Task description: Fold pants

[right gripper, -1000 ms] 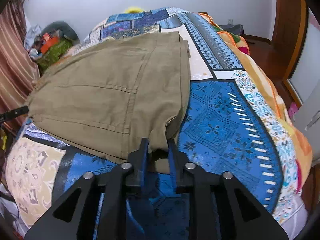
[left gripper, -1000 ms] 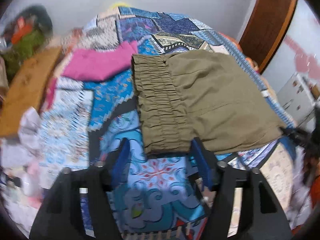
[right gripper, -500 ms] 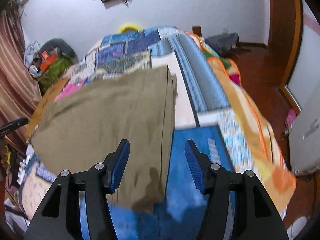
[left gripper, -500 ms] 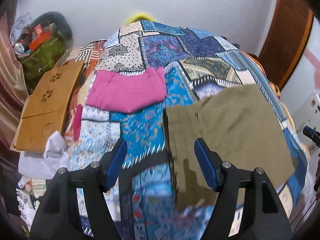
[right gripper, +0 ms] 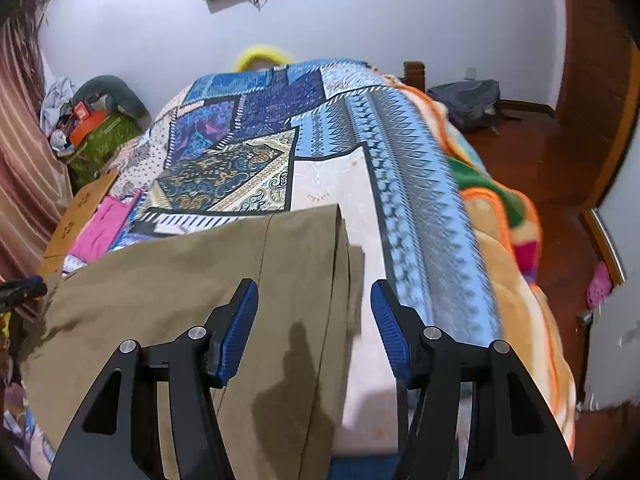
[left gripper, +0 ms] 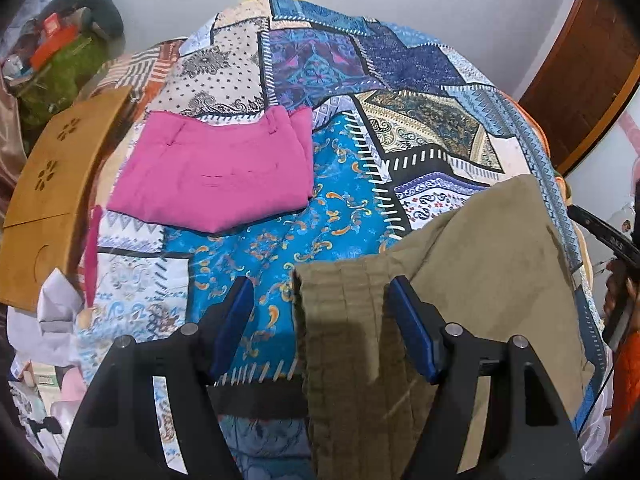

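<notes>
Olive pants [left gripper: 480, 264] lie folded flat on the patchwork bedspread [left gripper: 344, 200]. Their gathered elastic waistband runs under my left gripper [left gripper: 319, 284]. That gripper hovers open, with the waistband edge below the gap and nothing pinched. In the right wrist view the same olive pants [right gripper: 180, 280] show a layered folded edge under my right gripper [right gripper: 314, 284]. Its blue pads stand apart, clear of the cloth. A folded pink pair [left gripper: 216, 172] rests farther up the bed to the left.
A wooden board [left gripper: 44, 188] leans at the bed's left side, with white cloth and clutter below it. An orange-and-green blanket [right gripper: 500, 216] hangs off the right edge. A backpack [right gripper: 468, 100] lies on the floor by the wooden door. A green bag [left gripper: 60, 72] sits in the far left corner.
My right gripper let go of the olive hem and opened. Both grippers moved forward over the pants toward the head of the bed. The pants stayed flat.
</notes>
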Demonstrator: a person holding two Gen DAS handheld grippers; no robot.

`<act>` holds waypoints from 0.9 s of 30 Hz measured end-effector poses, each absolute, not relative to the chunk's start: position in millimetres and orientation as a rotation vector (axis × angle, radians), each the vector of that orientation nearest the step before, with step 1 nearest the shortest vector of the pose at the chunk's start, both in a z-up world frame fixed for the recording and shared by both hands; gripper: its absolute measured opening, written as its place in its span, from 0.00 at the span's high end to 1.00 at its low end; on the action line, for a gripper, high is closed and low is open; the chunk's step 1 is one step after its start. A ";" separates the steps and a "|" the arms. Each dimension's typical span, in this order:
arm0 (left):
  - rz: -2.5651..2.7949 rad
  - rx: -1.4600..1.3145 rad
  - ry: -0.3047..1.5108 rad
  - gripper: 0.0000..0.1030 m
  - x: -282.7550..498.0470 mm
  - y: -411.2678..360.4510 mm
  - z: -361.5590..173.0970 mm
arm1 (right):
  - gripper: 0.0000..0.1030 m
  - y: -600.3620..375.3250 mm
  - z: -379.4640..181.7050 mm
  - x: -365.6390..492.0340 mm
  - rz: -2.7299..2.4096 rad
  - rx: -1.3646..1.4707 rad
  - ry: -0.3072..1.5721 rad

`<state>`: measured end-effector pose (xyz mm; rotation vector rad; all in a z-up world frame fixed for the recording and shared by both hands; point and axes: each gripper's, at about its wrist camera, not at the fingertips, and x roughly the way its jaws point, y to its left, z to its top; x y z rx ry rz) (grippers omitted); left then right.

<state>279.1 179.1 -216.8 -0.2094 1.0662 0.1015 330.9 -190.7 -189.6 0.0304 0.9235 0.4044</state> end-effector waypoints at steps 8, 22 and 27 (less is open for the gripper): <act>0.067 -0.241 1.073 0.31 296.8 181.2 -233.3 | 0.47 -167.7 -225.1 381.2 0.427 0.019 0.956; 0.200 -0.339 1.038 0.34 292.0 194.7 -251.9 | 0.95 -151.6 -248.6 392.5 0.378 -0.157 0.968; 0.198 -0.247 1.064 0.33 291.6 186.6 -240.3 | 0.95 -148.7 -244.2 393.0 0.358 -0.192 0.998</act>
